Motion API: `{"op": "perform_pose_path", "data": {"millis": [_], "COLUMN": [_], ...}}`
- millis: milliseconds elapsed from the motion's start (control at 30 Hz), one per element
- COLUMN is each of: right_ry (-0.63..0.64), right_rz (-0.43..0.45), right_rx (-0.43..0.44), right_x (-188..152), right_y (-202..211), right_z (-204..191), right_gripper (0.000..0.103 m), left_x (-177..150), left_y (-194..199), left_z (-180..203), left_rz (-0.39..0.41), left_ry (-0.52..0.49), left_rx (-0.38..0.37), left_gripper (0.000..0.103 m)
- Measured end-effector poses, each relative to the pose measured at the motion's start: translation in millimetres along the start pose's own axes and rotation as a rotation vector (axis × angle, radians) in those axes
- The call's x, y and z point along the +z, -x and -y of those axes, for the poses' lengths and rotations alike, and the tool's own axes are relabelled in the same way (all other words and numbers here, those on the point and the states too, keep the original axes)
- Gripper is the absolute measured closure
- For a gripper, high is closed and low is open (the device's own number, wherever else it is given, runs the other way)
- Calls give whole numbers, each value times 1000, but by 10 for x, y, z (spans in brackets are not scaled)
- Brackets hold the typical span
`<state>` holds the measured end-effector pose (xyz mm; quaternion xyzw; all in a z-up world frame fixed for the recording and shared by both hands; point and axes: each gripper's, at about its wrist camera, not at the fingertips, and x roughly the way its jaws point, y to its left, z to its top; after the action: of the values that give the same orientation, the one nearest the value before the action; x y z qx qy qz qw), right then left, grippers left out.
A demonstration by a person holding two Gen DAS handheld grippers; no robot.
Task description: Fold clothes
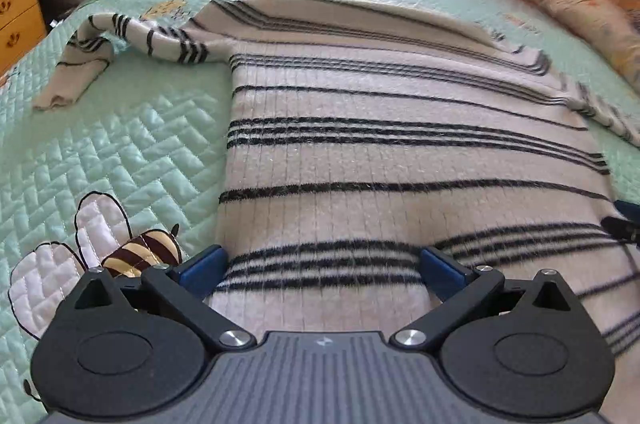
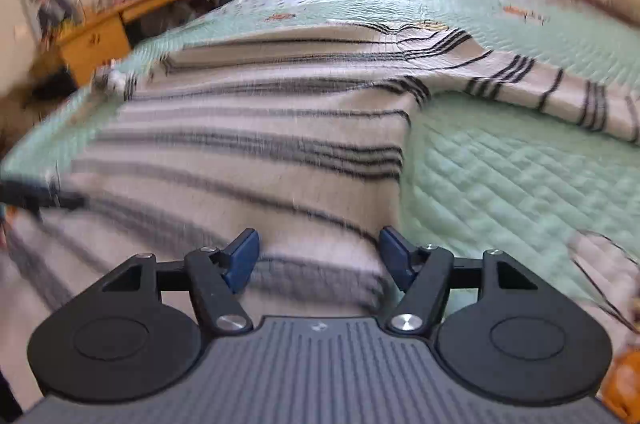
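Hovering over striped sweater [image 1: 400,152] spread flat on green quilt [image 1: 120,144]. Left gripper [image 1: 322,270] fingers wide apart, right gripper [image 2: 318,258] apart, both empty. Hem probably below us, blurred. We should pinch near corners evenly, lift together.

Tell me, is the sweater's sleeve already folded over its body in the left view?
No. The sleeve lies spread out to the side on the green quilt, off the sweater body.

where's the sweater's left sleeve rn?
In the left wrist view the sleeve lies at upper left, stretched out from the striped sweater and bent on the green quilt, beyond the embroidered bee.
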<state>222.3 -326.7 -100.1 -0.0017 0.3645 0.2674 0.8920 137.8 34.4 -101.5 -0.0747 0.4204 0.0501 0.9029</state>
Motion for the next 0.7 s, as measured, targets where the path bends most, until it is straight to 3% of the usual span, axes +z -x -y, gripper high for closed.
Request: {"op": "perform_pose_path", "data": {"millis": [67,167,333,400,467,567,600,700], "right_ry": [35,-98,-151,-160,-152,-120,-112,-89], "right_rz": [-7,-33,128,182,180,46,-11,55], "right_rx": [-34,34,103,135,142,100,77,47], "right_x": [-91,30,630,908,1087,943,854,645], "right_y": [106,203,230,44,-256,-705,-854,-616], "right_z": [-17,185,234,259,275,391,439,521], "right_gripper": [34,34,34,34,34,37,45,57], "left_x": [-19,-28,-96,-128,-153,-178,-177,-168], "left_y": [24,29,29,39,53,60,64,77], "left_z": [-44,-67,12,-2,-28,-50,-54,-69], "left_rz": [7,18,39,47,56,67,67,64], "left_ry": [20,42,-4,-18,-21,-27,-25,-14], "left_rx": [-19,-32,-5,-10,-21,-34,-38,-50], "left_gripper": [1,1,1,1,1,1,1,1]}}
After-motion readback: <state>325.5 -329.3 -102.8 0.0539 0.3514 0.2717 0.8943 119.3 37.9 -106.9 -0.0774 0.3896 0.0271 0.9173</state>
